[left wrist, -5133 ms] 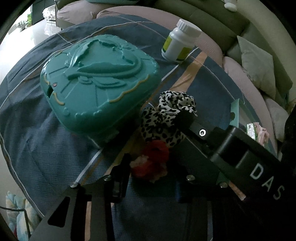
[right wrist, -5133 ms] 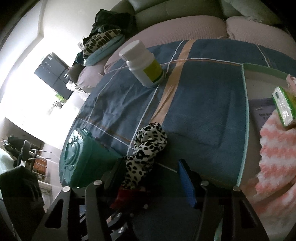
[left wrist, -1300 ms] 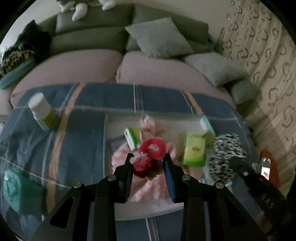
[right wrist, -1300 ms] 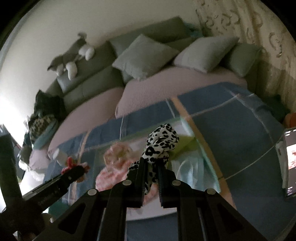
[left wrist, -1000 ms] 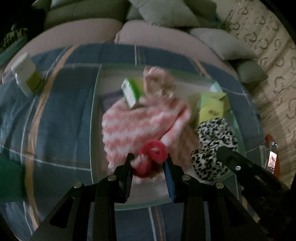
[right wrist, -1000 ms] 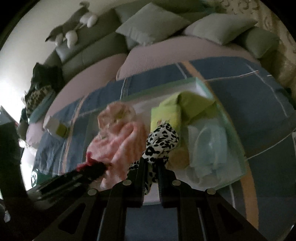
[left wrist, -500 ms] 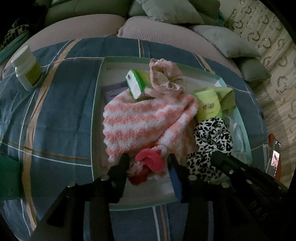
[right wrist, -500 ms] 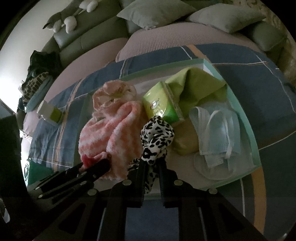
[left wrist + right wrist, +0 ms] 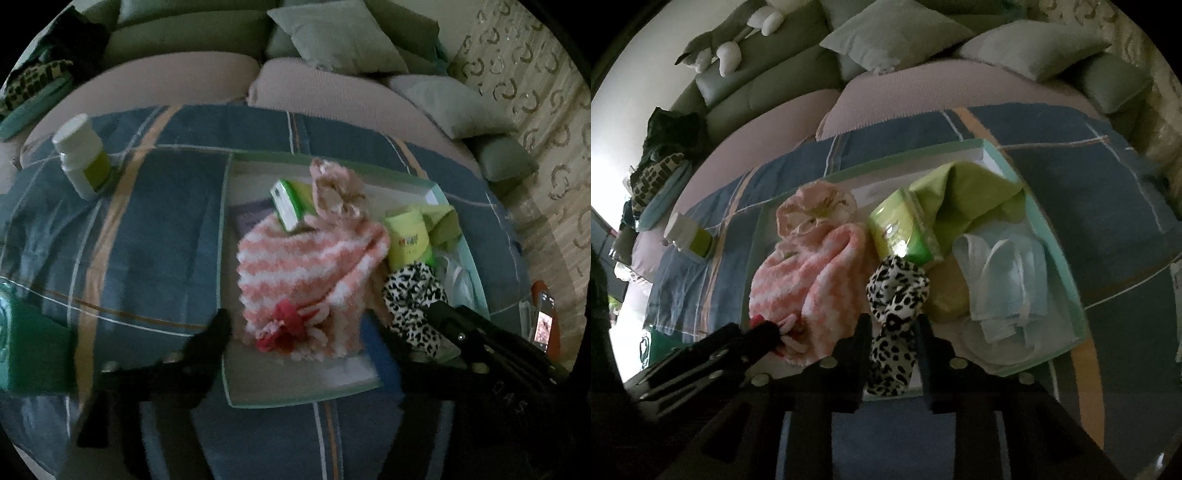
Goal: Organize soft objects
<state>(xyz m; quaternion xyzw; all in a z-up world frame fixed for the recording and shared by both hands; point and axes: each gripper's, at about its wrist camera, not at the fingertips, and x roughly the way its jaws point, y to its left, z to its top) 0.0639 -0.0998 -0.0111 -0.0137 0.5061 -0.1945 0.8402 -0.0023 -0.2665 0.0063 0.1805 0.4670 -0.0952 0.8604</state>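
Nearest, the left gripper [image 9: 295, 328] hangs over the tray's [image 9: 303, 400] front edge with its jaws opening, wide apart and clear of the red scrunchie [image 9: 282, 328], which lies on the pink-and-white striped sock [image 9: 310, 269]. Just beside it, the right gripper [image 9: 892, 328] has its jaws opening too, the leopard-print scrunchie [image 9: 895, 295] standing between them (whether the pads touch it I cannot tell), its long axis running away from the camera toward the green tissue pack [image 9: 899, 230]. Farther back a white bottle [image 9: 82, 155] stands upright on the blue blanket [image 9: 155, 236].
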